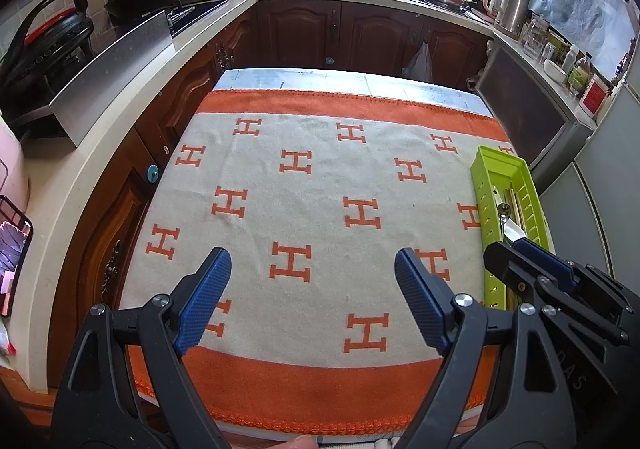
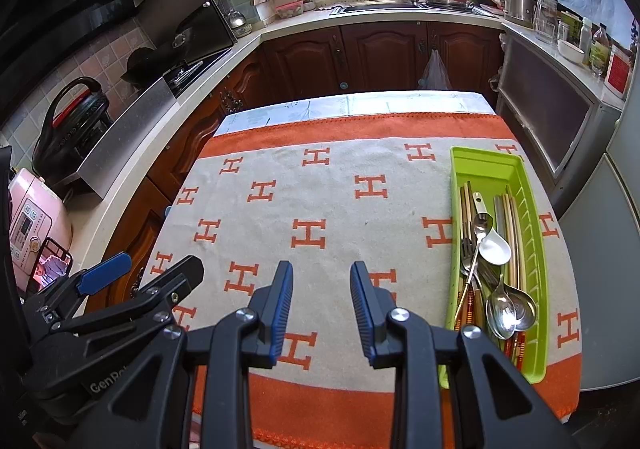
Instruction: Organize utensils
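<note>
Both grippers, the left gripper wide apart and the right gripper narrower, are being held empty; seemingly nothing remains outside the green tray of utensils.

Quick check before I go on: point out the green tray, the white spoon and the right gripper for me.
Green tray (image 2: pixel 486 169): right wrist view, on the bare floor at its far end.
White spoon (image 2: pixel 496 247): right wrist view, on its bowl.
Right gripper (image 2: pixel 321 303): right wrist view, midway between its fingertips, nothing between them.

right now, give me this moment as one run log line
left gripper: open, empty | right gripper: open, empty | green tray: utensils inside, right edge of blanket | spoons: in tray
</note>
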Demonstrator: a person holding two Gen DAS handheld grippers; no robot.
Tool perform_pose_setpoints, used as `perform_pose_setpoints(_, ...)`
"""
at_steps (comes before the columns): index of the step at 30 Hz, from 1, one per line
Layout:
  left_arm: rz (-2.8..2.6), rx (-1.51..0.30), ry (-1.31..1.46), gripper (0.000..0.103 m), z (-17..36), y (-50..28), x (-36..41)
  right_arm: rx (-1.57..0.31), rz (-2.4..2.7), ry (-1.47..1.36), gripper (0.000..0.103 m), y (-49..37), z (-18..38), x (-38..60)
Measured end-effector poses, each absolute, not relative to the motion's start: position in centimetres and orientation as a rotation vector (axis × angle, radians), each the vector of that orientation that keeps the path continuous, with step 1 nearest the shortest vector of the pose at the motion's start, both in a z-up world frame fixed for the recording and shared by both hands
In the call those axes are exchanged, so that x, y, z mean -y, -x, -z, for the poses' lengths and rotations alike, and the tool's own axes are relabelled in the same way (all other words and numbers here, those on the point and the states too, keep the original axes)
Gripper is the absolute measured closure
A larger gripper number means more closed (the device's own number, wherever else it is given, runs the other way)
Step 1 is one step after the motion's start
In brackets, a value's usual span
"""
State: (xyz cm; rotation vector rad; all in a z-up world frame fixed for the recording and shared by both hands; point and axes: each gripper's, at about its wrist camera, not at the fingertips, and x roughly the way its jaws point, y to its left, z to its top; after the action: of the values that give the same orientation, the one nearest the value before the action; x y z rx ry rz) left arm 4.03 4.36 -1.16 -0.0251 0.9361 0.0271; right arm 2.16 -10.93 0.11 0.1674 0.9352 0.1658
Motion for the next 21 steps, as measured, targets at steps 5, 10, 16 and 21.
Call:
perform_pose_setpoints(5, -0.03, -0.941, 0.025, 0.021, 1.52, -3.98, -4.38, -0.94, -0.165, -0.168, 0.073, -1.98, 0.47, 10.93)
perform_pose_setpoints(10, -0.031, -0.943, 0.024, 0.021, 1.82, -3.82, -4.32, -0.941, -0.163, -0.167, 0.073, -1.88, 0.63, 11.0)
perform_pose_setpoints(16, -0.032, -0.944, 0.023, 0.021, 1.74, -3.87, -4.34, -0.943, -0.163, -0.168, 0.073, -1.88, 0.6, 10.98)
perform_pose_setpoints(21, -0.032, -0.948, 0.023, 0.021, 1.93, -3.78, -4.38, -0.945, -0.164, -0.168, 0.073, -1.86, 0.69, 10.89)
